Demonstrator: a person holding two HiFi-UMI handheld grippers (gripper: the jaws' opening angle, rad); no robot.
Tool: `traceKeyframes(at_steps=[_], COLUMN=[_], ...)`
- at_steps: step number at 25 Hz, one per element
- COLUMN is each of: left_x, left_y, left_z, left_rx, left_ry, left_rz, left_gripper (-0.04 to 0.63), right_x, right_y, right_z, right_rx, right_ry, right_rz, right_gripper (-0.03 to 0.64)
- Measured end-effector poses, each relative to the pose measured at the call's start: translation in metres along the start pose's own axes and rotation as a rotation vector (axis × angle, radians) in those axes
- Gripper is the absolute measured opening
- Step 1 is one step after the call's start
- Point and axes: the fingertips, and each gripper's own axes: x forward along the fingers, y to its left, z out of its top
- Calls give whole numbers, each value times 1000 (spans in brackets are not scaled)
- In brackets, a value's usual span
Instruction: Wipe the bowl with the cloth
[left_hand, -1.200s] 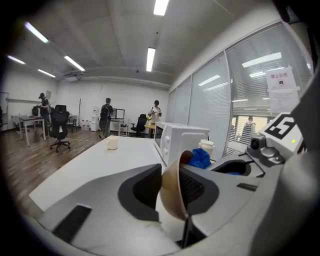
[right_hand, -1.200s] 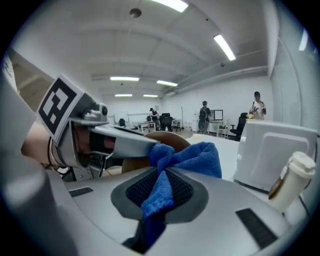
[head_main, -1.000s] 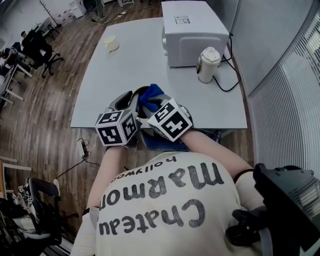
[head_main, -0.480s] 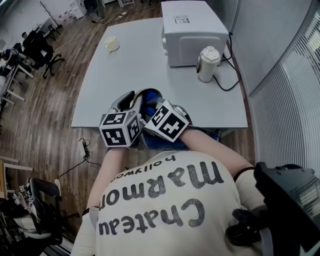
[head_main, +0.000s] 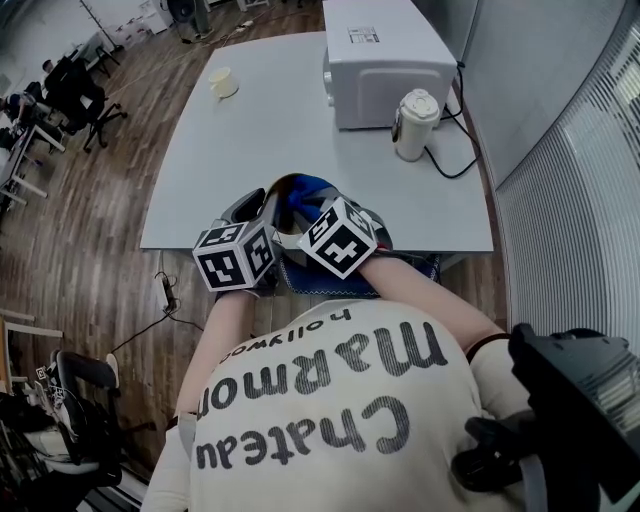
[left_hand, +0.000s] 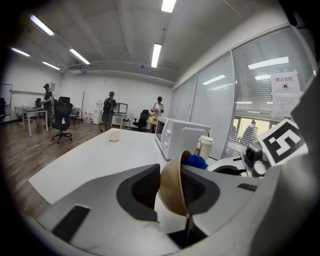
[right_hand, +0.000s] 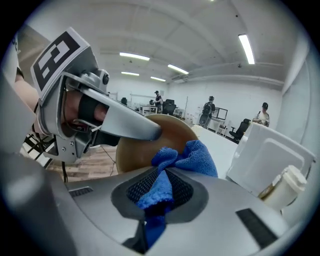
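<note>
A tan bowl is held on edge above the grey table's near side. My left gripper is shut on the bowl's wall, one pad inside and one outside. Its jaws have just eased open slightly, and the wall is still pinched between them. My right gripper is shut on a blue cloth, whose bunched end lies against the inside of the bowl. In the head view the cloth shows over the rim, between the left gripper and the right gripper.
A white microwave stands at the table's far right with a white lidded jug and its black cable in front. A white mug sits far left. Dark blue fabric lies at the near edge. Office chairs and people are beyond.
Both grippers have sunk a little with the bowl and the cloth. The right gripper has rolled slightly, and the cloth sits deeper in the bowl.
</note>
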Motion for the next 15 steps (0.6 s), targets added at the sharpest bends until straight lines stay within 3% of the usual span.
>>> traceKeyframes(at_steps=[5, 11, 13, 15], left_x=[-1, -5, -7, -9], left_y=[7, 22, 28, 33], left_z=[-12, -17, -14, -10], left_rx=[0, -77, -100, -111], left_ry=[26, 16, -6, -27], left_rz=[11, 62, 95, 122], left_gripper=[92, 91, 81, 56], right_x=[-7, -18, -28, -36], right_y=[-17, -31, -27, -14], right_z=[-7, 1, 17, 42], right_rx=[30, 122, 193, 275], right_ry=[5, -60, -114, -207], right_rz=[-57, -69, -21, 95], right_gripper=[38, 38, 38, 38])
